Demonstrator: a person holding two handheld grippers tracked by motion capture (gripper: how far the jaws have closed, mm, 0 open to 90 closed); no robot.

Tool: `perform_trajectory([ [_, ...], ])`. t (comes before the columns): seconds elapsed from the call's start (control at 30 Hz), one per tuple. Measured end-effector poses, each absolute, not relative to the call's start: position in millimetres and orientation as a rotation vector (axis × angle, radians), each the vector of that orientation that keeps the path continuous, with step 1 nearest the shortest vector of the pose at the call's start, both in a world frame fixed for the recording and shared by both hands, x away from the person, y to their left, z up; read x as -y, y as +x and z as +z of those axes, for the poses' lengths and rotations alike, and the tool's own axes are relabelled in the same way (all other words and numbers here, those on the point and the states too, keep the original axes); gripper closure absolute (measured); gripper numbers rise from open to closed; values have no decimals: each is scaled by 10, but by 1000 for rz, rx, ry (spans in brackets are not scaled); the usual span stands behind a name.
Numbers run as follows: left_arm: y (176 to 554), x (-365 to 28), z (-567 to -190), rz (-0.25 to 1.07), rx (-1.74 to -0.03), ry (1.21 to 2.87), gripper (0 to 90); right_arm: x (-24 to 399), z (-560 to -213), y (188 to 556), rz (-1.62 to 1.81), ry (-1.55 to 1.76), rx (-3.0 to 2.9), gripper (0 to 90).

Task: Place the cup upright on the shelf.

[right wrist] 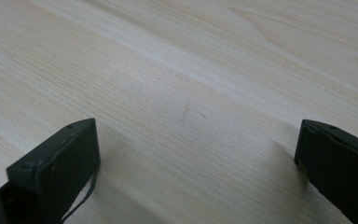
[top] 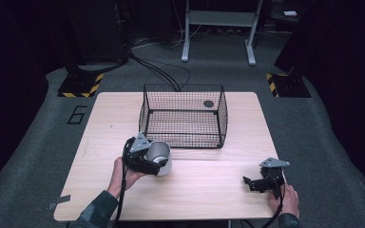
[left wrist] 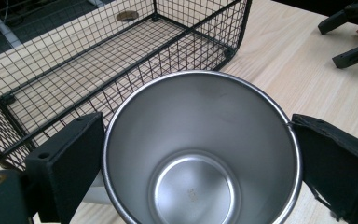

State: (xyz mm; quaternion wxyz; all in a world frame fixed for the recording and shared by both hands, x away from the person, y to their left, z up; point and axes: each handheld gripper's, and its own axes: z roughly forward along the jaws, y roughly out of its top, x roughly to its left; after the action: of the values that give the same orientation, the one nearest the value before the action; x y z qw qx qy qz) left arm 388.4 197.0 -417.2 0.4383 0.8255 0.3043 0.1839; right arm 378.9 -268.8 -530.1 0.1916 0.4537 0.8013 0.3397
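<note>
High view: a person seated at a pale wooden worktop [top: 199, 190] holds the left gripper [top: 148, 160] clamped on a stainless steel cup [top: 160, 156], which sits on the worktop just in front of the near-left corner of a black wire basket [top: 183, 116]. Left gripper view looks straight down into the cup [left wrist: 200, 154], its rim pressed by a black jaw on either side, the basket [left wrist: 74, 70] just beyond. A small dark disc [top: 208, 103] lies at the basket's far-right corner. Well apart to the right, the right gripper [top: 256, 183] rests low near the worktop's edge, jaws spread wide and holding nothing; right gripper view shows bare wood [right wrist: 182, 93] between them.
</note>
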Motion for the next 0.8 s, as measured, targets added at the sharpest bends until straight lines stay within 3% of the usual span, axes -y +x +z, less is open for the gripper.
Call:
perform_trajectory([
  [0.8,3959,-1935,-3798,432,-709,2042,61,2688,-5301,3790,954,1274,-2251,0],
])
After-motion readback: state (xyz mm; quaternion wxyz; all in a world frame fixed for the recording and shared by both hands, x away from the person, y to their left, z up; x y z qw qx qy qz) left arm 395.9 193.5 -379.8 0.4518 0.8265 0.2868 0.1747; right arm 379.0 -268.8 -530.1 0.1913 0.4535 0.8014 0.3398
